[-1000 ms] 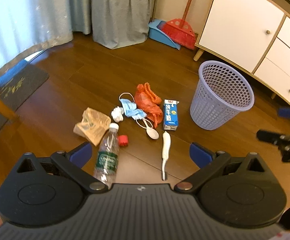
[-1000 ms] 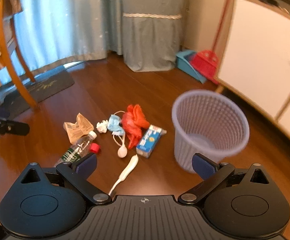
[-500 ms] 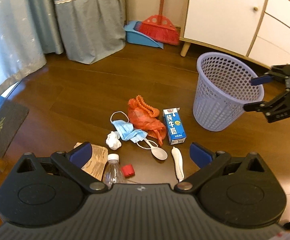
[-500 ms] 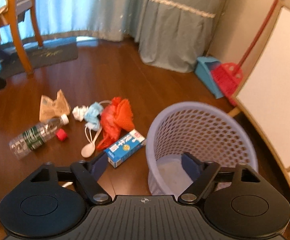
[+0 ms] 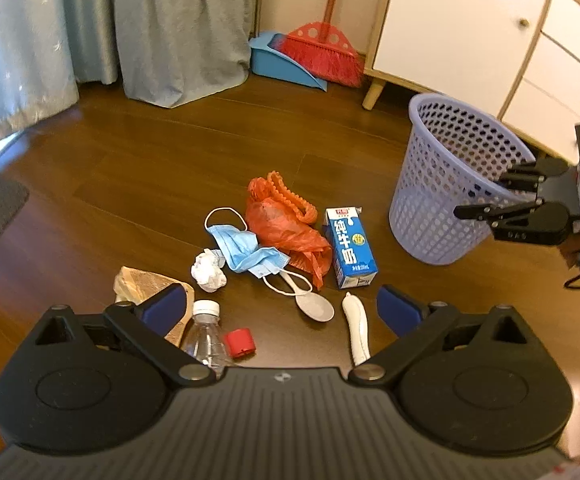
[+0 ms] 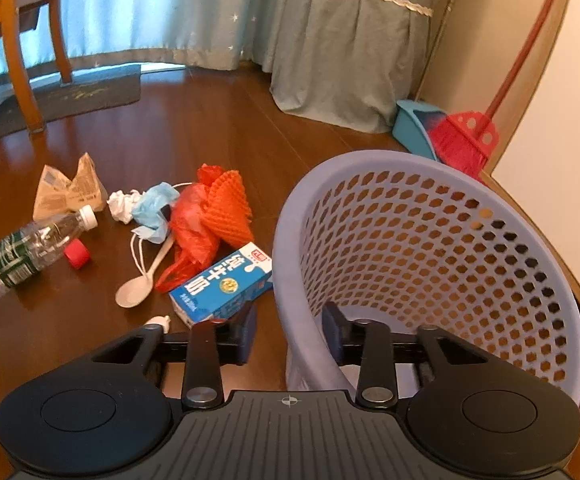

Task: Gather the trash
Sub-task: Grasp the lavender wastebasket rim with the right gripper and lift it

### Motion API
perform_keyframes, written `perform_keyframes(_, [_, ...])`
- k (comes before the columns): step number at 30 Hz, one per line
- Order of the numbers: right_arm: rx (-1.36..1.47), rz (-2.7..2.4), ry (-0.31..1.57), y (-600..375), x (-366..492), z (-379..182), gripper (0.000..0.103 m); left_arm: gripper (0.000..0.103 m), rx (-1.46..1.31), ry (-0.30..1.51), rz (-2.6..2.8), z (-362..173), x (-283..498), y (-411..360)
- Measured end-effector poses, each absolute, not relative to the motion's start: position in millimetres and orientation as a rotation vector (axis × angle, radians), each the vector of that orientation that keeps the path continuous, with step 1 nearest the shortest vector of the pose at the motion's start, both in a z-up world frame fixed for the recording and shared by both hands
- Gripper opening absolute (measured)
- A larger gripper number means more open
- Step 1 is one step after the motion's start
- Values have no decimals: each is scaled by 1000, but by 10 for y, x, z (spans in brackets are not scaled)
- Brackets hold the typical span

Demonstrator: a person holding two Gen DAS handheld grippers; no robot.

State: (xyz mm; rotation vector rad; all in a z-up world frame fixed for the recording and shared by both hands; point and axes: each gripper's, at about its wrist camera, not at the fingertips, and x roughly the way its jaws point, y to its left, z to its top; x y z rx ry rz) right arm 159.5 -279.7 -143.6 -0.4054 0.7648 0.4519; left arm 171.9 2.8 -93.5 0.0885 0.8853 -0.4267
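Note:
Trash lies on the wood floor: a blue milk carton [image 5: 350, 248] [image 6: 221, 284], an orange bag [image 5: 281, 224], a blue mask [image 5: 241, 252], a white tissue [image 5: 208, 270], a plastic spoon [image 5: 314, 308], a white stick-like piece [image 5: 358, 332], a red cap [image 5: 240, 343], a clear bottle [image 5: 203, 336] [image 6: 25, 252] and a brown paper bag [image 5: 145, 284]. My left gripper [image 5: 279, 310] hangs open above the spoon and cap. My right gripper [image 6: 290, 332] [image 5: 530, 208] is closed on the rim of the lilac mesh basket [image 6: 410, 240] [image 5: 442, 184], one finger inside, one outside.
A white cabinet [image 5: 470, 32] stands behind the basket. A red broom [image 5: 322, 52] and blue dustpan [image 5: 281, 64] lean in the corner by the grey curtain [image 5: 177, 32]. A wooden chair [image 6: 25, 48] and dark mat [image 6: 77, 96] are at the left.
My right gripper moved down onto the basket rim and its fingers narrowed around it. My left gripper swung right and came closer to the trash pile, staying open.

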Motion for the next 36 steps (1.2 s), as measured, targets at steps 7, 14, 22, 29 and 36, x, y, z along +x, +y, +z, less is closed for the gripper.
perform_keyframes(7, [-446, 460, 727, -2748, 1639, -1493, 10, 97, -15, 815, -411, -1100, 1652, 164])
perform_keyframes(14, [-454, 470, 709, -2725, 1669, -1497, 3, 93, -91, 819, -372, -1229, 1682, 295])
perform_keyframes(22, [-851, 390, 615, -2289, 1420, -1744, 5, 92, -66, 816, -355, -1437, 1634, 375])
perform_keyframes(29, [-987, 428, 557, -2012, 1143, -2022, 5, 92, -5, 861, -348, -1719, 1440, 472])
perform_keyframes(36, [-879, 445, 572, -1844, 1081, -2237, 0, 92, 1, 882, -310, -1842, 1359, 643])
